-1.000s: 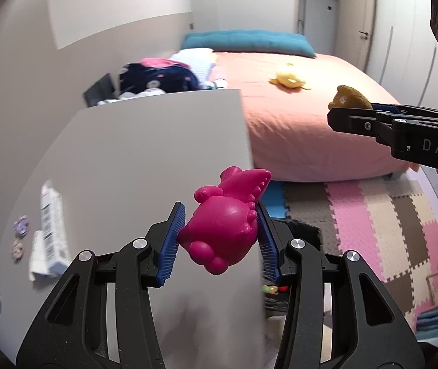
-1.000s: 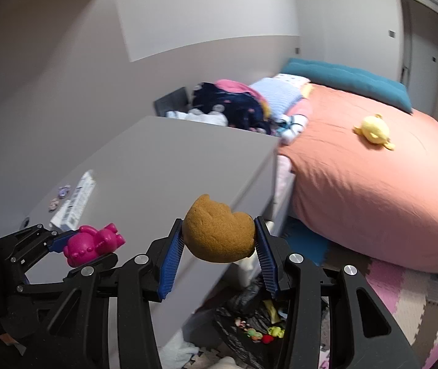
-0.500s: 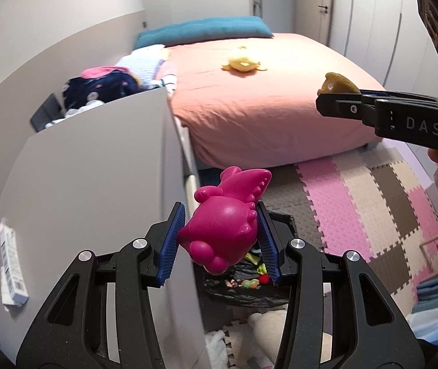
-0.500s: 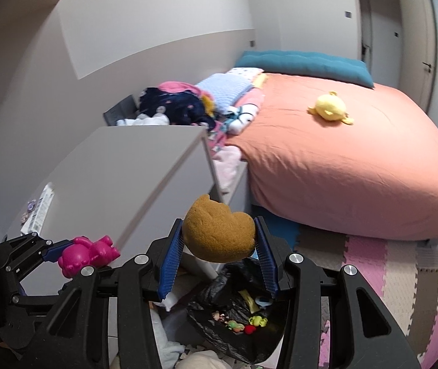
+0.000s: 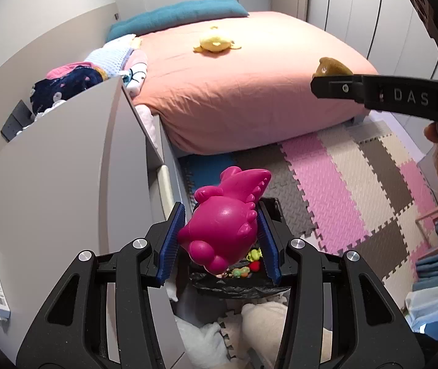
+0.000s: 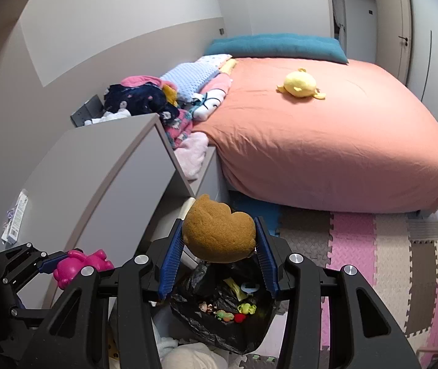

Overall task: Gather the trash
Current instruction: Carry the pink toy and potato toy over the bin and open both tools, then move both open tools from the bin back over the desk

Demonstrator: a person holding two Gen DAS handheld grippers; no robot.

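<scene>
The left gripper [image 5: 220,236] is angled steeply downward, its blue ribbed pads pressed against the sides of a glossy magenta plastic toy figure [image 5: 223,218]. The right gripper [image 6: 219,253] is likewise tilted down, clamped on a tan spongy bear-shaped toy [image 6: 219,230].

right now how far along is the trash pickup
Done: small colourful bits already lie in the black trash bag. In hand: the left gripper is shut on the pink toy, the right gripper on the brown plush, both above the bag. Left: dropping both in.
</scene>
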